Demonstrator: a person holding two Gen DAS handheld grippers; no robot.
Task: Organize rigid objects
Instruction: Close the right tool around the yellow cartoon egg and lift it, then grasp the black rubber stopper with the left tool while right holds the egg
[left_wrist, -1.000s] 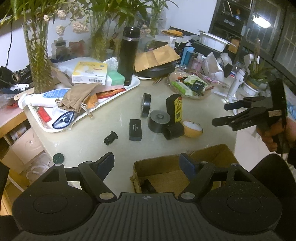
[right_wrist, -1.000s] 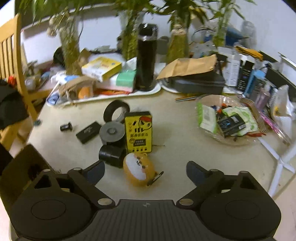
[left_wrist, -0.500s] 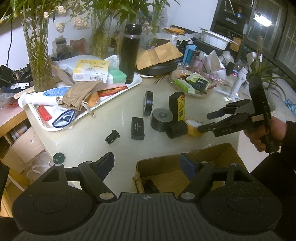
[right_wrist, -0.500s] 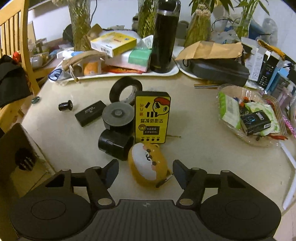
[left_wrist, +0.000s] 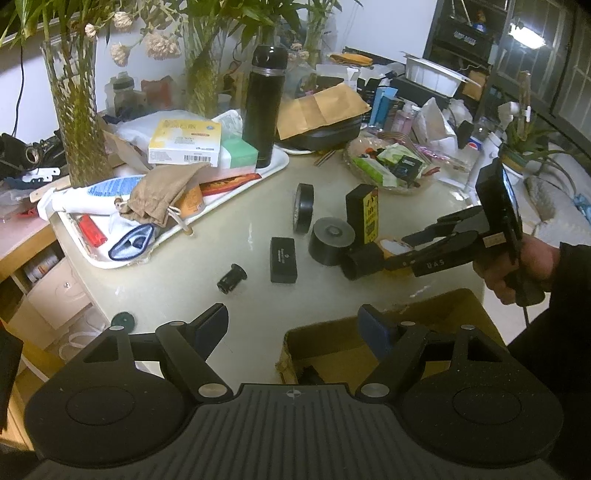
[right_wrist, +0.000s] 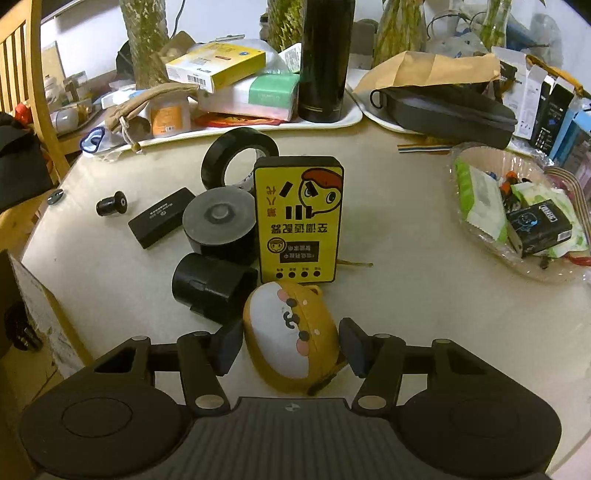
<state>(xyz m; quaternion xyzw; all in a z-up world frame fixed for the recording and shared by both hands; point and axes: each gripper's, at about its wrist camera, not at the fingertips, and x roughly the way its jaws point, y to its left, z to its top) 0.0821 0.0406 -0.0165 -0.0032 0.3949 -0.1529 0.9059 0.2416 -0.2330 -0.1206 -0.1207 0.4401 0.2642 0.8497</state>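
Observation:
An orange and white animal-shaped case (right_wrist: 291, 334) lies on the table between the fingers of my right gripper (right_wrist: 290, 347), whose jaws stand open around it, close to both sides. Behind it stand a yellow box (right_wrist: 298, 218), a black cylinder (right_wrist: 212, 291), a grey-topped roll (right_wrist: 219, 225), a tape ring (right_wrist: 238, 157), a flat black box (right_wrist: 160, 218) and a small black knob (right_wrist: 110, 204). My left gripper (left_wrist: 293, 325) is open and empty above the near edge of a cardboard box (left_wrist: 436, 310). The right gripper (left_wrist: 402, 251) also shows in the left wrist view.
A white tray (left_wrist: 275, 168) with a black flask (left_wrist: 264, 107), boxes and a pouch sits at the back left. A plastic bowl of packets (right_wrist: 517, 206) sits at the right. A dark case (right_wrist: 439, 110) lies behind. A wooden chair (right_wrist: 22, 74) stands left.
My right gripper has moved forward and down onto the table, and its fingers now straddle the orange case and have narrowed. My left gripper has stayed put.

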